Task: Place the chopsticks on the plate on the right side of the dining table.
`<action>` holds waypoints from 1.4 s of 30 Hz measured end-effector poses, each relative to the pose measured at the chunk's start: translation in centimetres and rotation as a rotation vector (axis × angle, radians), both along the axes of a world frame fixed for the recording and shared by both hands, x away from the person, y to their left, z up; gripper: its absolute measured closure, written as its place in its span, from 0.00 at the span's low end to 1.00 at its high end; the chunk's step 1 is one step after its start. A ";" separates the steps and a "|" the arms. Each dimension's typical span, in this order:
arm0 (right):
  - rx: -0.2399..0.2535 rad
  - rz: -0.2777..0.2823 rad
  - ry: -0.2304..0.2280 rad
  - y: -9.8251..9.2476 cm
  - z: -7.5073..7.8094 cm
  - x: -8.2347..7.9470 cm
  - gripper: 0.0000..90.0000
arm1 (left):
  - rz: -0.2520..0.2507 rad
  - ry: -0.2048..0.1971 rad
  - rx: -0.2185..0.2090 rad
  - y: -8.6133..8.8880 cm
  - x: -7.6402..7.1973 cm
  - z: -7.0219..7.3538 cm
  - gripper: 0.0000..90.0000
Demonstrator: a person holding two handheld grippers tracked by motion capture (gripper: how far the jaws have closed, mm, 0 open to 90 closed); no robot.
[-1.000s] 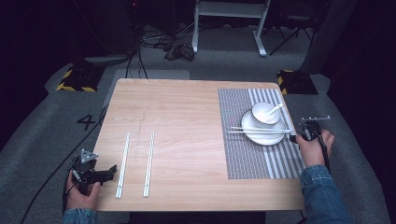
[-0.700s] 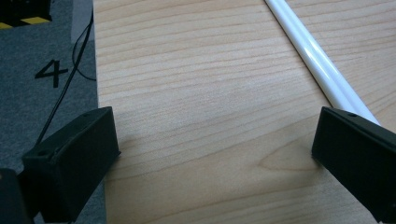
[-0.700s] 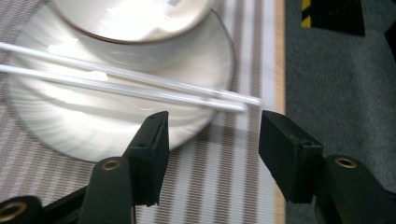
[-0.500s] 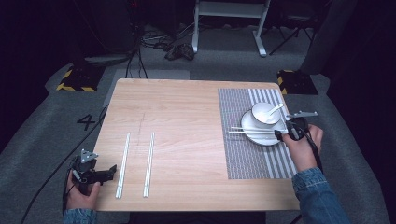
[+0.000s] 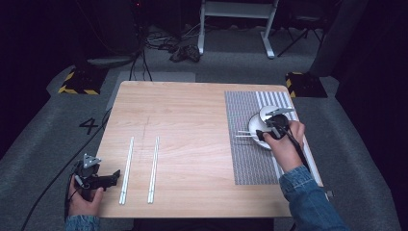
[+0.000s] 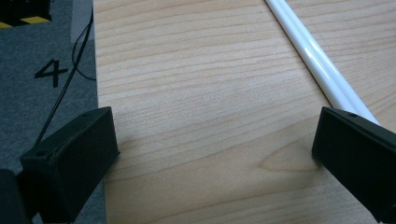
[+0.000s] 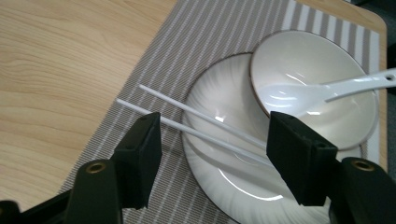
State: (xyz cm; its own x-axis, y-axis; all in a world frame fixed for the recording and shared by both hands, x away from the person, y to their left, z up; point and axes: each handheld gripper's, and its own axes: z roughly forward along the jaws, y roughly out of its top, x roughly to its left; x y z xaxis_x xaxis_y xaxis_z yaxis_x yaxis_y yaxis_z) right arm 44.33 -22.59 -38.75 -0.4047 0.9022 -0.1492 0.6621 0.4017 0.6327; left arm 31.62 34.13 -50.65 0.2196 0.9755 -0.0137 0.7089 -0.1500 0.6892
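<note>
High view: pale wood-grain counter (image 5: 192,139), rectangular with rounded corners, on grey carpet. Left gripper (image 5: 114,177) at the near left corner, held in a hand (image 5: 82,202), jaws pointing right and spread. Just beyond its tips, two long white rods (image 5: 127,169) (image 5: 153,168), lying parallel and apart, running away from the person. Right gripper (image 5: 262,135) at the far right, gripped by a hand (image 5: 285,144) in a denim sleeve, hovering over a round white plate (image 5: 252,126) on a grey woven placemat (image 5: 243,144) with a striped right edge. Two thin white chopsticks (image 5: 243,134) poking out leftward from under that gripper.

Left gripper view: two black blocky jaws set wide apart, nothing between them but bare wood grain. One glossy white rod (image 6: 317,60), rounded in section, running diagonally from top centre down behind the right-hand jaw. Grey carpet with a painted "4" beyond the left-hand jaw.

Right gripper view: jaws wide open, straddling the near ends of two slim white chopsticks (image 7: 196,119) laid side by side across a ribbed white plate (image 7: 219,154). Ahead and to the right of the jaws, one smooth white bowl (image 7: 313,84) sitting on the plate's far side, with one white ceramic spoon (image 7: 322,91) resting inside, handle over the rim. Striped woven placemat (image 7: 205,51) beneath.
</note>
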 end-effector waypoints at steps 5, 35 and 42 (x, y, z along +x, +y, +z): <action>-0.029 0.045 0.003 3.1 -0.3 0.6 0.39 | -0.001 0.002 0.001 0.0 0.0 0.0 0.00; -0.262 0.087 0.101 8.1 -5.7 5.2 0.38 | 0.000 0.001 -0.001 0.0 0.0 0.0 0.00; -0.240 0.064 0.101 7.7 -5.8 5.7 0.38 | 0.000 0.001 0.000 0.0 0.0 0.0 0.00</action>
State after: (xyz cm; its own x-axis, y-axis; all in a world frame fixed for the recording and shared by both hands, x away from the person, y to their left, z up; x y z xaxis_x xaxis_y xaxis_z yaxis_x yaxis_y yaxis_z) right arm 50.07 -14.91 -44.54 -0.4835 0.8182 -0.3112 0.6857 0.5750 0.4462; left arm 31.65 34.14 -50.65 0.2195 0.9755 -0.0142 0.7099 -0.1497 0.6882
